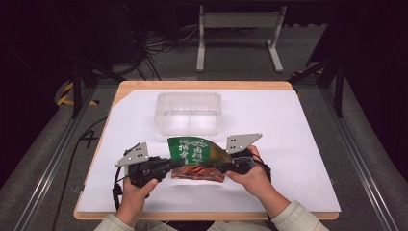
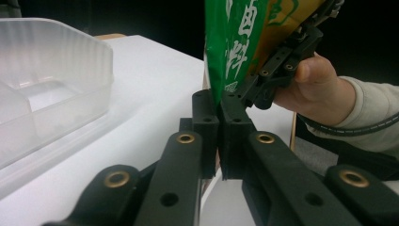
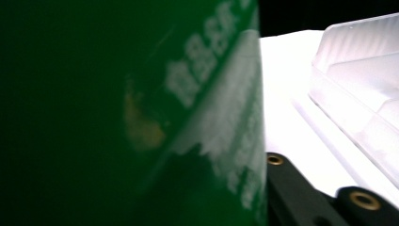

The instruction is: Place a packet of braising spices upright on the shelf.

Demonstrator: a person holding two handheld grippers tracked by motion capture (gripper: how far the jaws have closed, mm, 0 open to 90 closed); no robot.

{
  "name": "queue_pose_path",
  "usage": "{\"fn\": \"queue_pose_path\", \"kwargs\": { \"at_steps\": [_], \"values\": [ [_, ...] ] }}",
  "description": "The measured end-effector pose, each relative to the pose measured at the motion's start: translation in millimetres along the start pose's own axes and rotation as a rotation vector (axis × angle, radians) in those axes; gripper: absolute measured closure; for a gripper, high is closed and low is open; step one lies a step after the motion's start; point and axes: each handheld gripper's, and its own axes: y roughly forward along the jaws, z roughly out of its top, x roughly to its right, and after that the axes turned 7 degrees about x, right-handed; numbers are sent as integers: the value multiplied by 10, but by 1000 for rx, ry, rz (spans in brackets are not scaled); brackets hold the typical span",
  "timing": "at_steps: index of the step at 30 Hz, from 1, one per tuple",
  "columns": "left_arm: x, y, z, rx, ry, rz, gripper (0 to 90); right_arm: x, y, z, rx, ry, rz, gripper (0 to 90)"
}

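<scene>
Both hands low at table edge, L gripper [image 1: 175, 167] & R gripper [image 1: 217, 166] clamped on green packet [image 1: 196, 151] ends.

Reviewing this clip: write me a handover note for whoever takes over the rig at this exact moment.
Left gripper: shut on the green snack bag's edge. Right gripper: at the bag's opposite side, apparently gripping it; its jaws are hidden. The bag hangs between the two above the white sheet. The clear plastic container sits empty just beyond. Done: bag picked up. Left: probably opening it or moving it to the container.
</scene>
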Motion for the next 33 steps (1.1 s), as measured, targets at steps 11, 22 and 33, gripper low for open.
{"fn": "queue_pose_path", "kwargs": {
  "at_steps": [11,22,33],
  "values": [
    [-31,-99,6,-11,30,155,450,2,-34,145,-11,1,-71,897],
    [-107,-217,-64,-6,53,217,371,158,-122,361,3,28,-130,897],
    [-189,-230,-149,-36,53,246,332,383,-155,487,15,61,-218,897]
  ]
}}
